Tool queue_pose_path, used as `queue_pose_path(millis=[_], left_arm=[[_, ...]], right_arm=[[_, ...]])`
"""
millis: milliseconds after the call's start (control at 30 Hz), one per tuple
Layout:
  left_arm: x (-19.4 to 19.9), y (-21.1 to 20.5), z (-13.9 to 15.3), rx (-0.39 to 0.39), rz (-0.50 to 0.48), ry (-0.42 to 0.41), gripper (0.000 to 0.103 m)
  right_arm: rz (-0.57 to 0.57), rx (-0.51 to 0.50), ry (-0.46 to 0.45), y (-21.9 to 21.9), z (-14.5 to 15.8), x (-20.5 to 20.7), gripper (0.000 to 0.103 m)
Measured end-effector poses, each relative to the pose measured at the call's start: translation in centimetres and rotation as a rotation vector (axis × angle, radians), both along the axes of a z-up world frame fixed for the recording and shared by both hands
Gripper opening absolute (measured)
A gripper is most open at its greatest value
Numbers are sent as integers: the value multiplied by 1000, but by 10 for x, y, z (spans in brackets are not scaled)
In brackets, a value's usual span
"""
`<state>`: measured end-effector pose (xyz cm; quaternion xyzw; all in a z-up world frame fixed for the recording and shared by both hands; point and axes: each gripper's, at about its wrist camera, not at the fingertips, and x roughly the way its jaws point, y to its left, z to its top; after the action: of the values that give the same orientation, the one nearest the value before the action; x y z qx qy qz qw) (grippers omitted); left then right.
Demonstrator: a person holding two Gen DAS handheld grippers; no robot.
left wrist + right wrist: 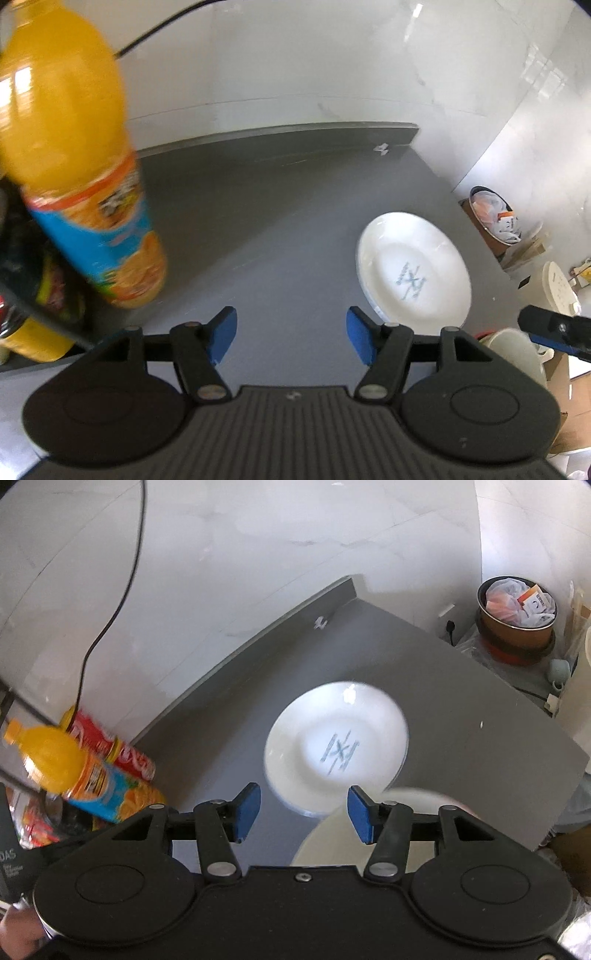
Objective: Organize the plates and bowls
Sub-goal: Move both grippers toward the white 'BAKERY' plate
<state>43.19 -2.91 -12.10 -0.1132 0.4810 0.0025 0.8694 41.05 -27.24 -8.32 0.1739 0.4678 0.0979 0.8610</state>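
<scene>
A white plate [413,269] with a grey mark in its middle lies on the grey counter [277,229], toward the right edge. My left gripper [291,336] stands open above the counter, left of the plate, with nothing between its blue pads [221,332]. In the right wrist view the same plate [336,746] lies just ahead of my open right gripper [303,812]. A blurred white bowl [332,842] shows under the right finger, near the plate's front rim. I cannot tell whether it touches the pad. The bowl [513,354] also appears beneath the right gripper's finger [554,328].
An orange juice bottle [74,166] stands close on the left, beside a red drink pack [110,746] and other packets. A black cable [110,620] hangs down the white wall. A full waste bin [517,616] sits beyond the counter's right edge [554,775].
</scene>
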Motion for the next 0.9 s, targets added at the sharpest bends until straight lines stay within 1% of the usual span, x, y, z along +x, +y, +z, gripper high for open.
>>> queue_pose_path(millis=[100, 200, 333, 400, 533, 633, 733, 833, 867, 900], left_arm=[[15, -12, -5, 4, 3, 4, 64], [31, -23, -8, -21, 24, 18, 64], [49, -37, -16, -24, 57, 28, 63], [58, -43, -22, -42, 75, 42, 62], [72, -53, -34, -50, 106, 67, 59], [78, -58, -44, -63, 122, 86, 54], [85, -61, -55, -73, 146, 108, 48], [90, -64, -65, -77, 172, 122, 44], [91, -64, -68, -78, 179, 127, 40], [92, -65, -71, -81, 186, 133, 38]], right_arm=[[-6, 1, 16, -10, -7, 19, 52], [6, -7, 35, -18, -14, 37, 52], [24, -8, 68, -27, -25, 59, 52], [32, -9, 89, -32, -31, 71, 52], [45, -9, 142, -42, -45, 94, 51], [64, -4, 178, -51, -57, 110, 50], [87, -28, 205, -55, -70, 124, 48], [113, -47, 229, -55, -82, 135, 47], [122, -53, 237, -56, -87, 138, 47], [130, -56, 243, -56, -90, 141, 47]])
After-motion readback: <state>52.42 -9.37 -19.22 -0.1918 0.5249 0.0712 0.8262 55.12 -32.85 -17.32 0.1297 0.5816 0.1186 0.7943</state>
